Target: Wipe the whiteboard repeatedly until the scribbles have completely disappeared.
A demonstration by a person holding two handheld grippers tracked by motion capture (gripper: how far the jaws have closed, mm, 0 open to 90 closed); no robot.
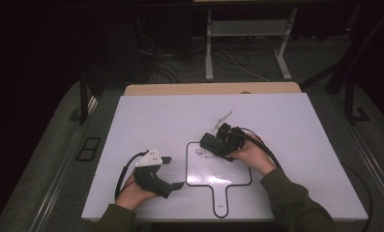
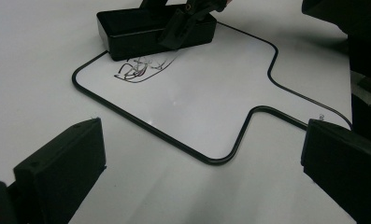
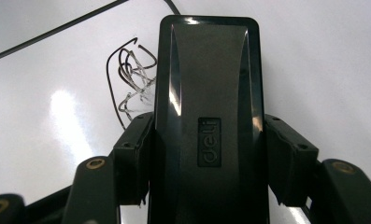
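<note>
The black plastic block eraser (image 3: 206, 126) is gripped tight by the right tool (image 1: 223, 137), at the far left corner of the small white paddle-shaped board (image 1: 218, 169), beside the black scribble (image 2: 139, 70). The left tool (image 1: 172, 173) is held open near the board. The eraser should be pressed flat and slid across every line.

I see a glossy black eraser (image 3: 206, 116), black scribbles (image 3: 129, 79) on my black-edged white board (image 1: 218, 176), white bench (image 1: 155, 116)

erasers: 1 (image 3: 206, 126) | whiteboards: 1 (image 1: 218, 176) | scribbles: 1 (image 2: 139, 70) | tables: 1 (image 1: 155, 116)
</note>
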